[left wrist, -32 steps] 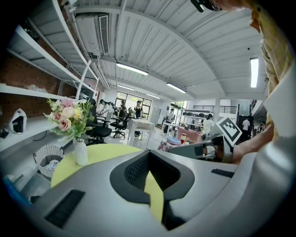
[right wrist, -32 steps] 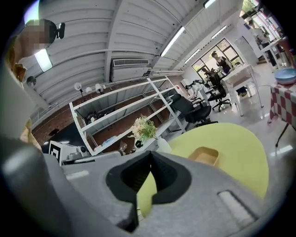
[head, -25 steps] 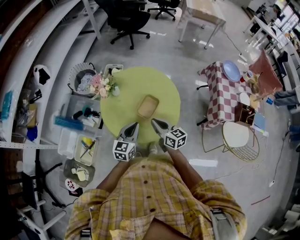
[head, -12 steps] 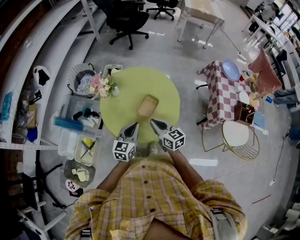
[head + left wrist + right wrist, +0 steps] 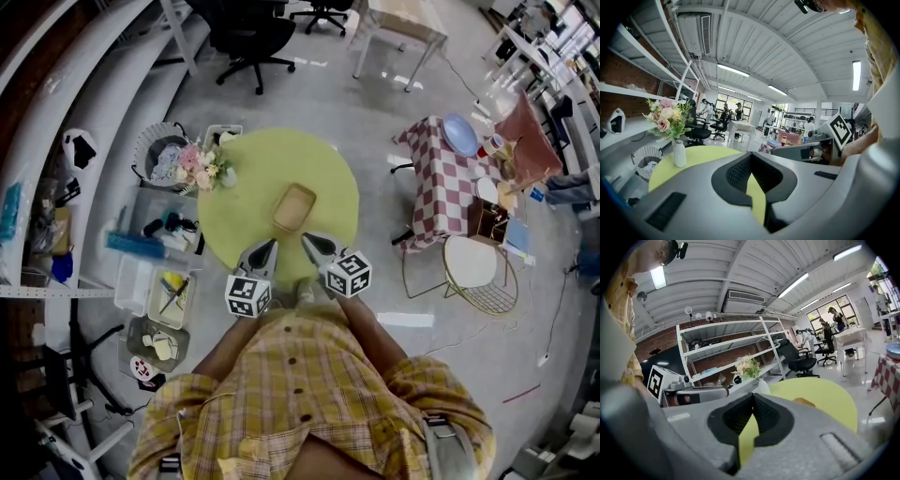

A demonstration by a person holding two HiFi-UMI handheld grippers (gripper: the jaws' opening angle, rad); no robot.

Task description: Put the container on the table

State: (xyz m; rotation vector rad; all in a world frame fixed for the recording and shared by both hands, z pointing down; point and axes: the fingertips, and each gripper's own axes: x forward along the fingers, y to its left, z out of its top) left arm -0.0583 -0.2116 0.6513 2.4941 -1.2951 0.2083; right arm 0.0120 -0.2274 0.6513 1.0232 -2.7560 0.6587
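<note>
In the head view, a shallow tan container (image 5: 294,207) is seen resting on the round yellow-green bench (image 5: 267,159), near its middle and apart from both grippers. The left gripper (image 5: 267,248) and the right gripper (image 5: 309,242) are held side by side over the bench's near edge and pointed toward the container, which is touched by neither. A vase of flowers (image 5: 200,169) is set at the bench's left edge. A checked table (image 5: 441,178) is seen off to the right, with a white chair (image 5: 473,267) just beside it. In the left gripper view, the fingers (image 5: 733,174) are clenched tip to tip with nothing grasped, and only the bench surface is seen through the gap below the tips. The vase is seen upright at the left and the right gripper alongside at the right. In the right gripper view, the fingers (image 5: 732,417) are likewise clenched on nothing. A sliver of the container is seen on the bench beyond them, slightly to the right, with the flowers farther back.
</note>
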